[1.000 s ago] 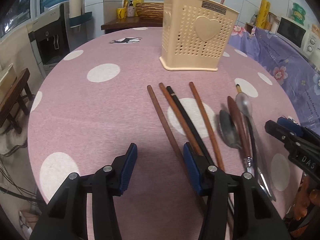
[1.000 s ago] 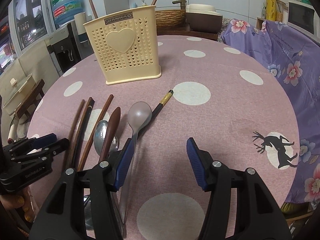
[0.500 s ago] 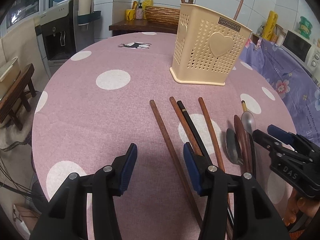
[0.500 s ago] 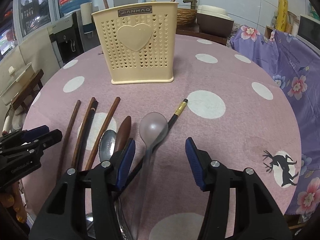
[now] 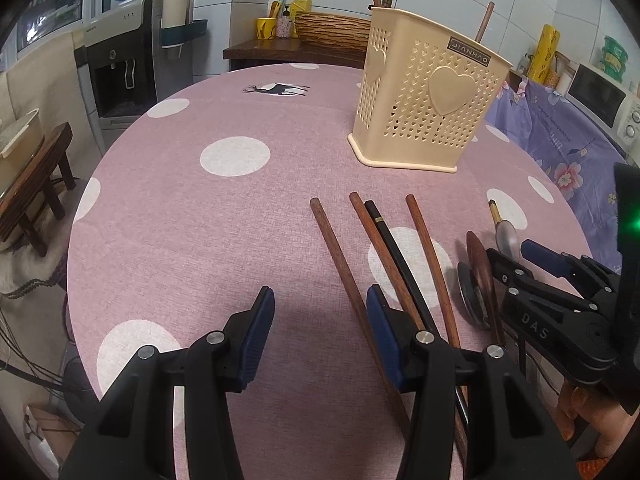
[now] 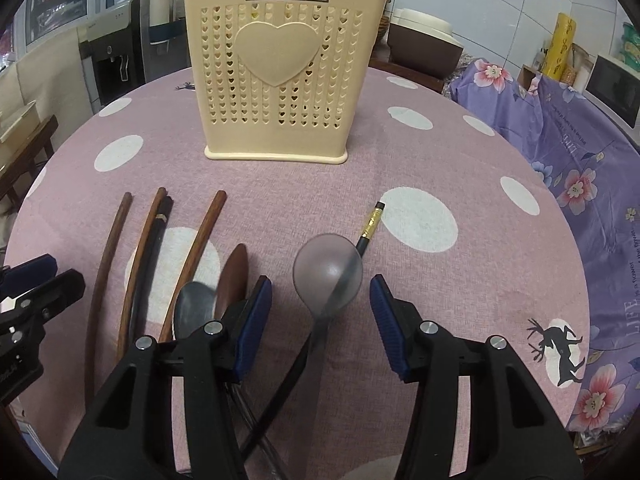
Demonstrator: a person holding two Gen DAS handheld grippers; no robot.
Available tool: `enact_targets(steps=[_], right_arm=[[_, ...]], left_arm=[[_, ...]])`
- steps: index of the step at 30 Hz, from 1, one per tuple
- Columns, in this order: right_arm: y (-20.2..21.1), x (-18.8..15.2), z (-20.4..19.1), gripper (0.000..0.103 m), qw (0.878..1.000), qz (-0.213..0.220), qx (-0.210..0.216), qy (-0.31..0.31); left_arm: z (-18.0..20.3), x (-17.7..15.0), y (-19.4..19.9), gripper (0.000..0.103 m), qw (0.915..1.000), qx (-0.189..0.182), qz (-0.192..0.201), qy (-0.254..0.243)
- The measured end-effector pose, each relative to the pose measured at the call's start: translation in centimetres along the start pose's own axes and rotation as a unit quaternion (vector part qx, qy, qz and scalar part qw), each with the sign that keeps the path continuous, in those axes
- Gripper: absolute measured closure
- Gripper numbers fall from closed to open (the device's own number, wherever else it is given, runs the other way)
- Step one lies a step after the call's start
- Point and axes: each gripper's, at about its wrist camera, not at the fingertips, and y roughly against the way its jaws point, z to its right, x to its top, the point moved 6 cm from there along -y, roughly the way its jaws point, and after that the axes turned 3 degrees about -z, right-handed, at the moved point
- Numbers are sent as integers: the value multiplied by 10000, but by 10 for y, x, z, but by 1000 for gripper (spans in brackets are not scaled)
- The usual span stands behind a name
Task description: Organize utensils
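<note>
A cream perforated utensil holder (image 5: pixel 428 108) (image 6: pixel 280 76) stands on the pink dotted table, two wooden sticks poking out of it. In front of it lie several wooden chopsticks (image 5: pixel 340 264) (image 6: pixel 108 256), a black chopstick (image 5: pixel 394 248) (image 6: pixel 368 228), a grey metal spoon (image 6: pixel 328 272), a dark wooden spoon (image 5: pixel 478 256) (image 6: pixel 234 276) and another metal spoon (image 6: pixel 192 312). My left gripper (image 5: pixel 320 328) is open above the chopsticks' near ends. My right gripper (image 6: pixel 320 320) is open, its fingers either side of the grey spoon's neck.
The round table's edge (image 5: pixel 80 216) curves close on the left. A purple floral cloth (image 6: pixel 580 128) covers furniture to the right. A water dispenser (image 5: pixel 120 64) and a wooden stool (image 5: pixel 36 184) stand beyond the left edge.
Both grippers have shifted: the left drew back and left so the holder looks farther right; the right moved forward and left until the grey spoon lies between its fingers. Both stay open.
</note>
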Motion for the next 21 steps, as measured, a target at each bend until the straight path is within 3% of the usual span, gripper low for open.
enact_targets(steps=[4,13,21], right_arm=[[-7,0,-1,68,9999,-133,-32,19],[-7,1,5,69,9999,-94,53,-120],[19,8,18,70,9979,281,429,-401]], left_arm=[[-1,0,0,54,10000,-14,-1,34],[0,0,-1,55,10000,-30,-11,36],[-1,1,1,54,10000,-28,-9,54]])
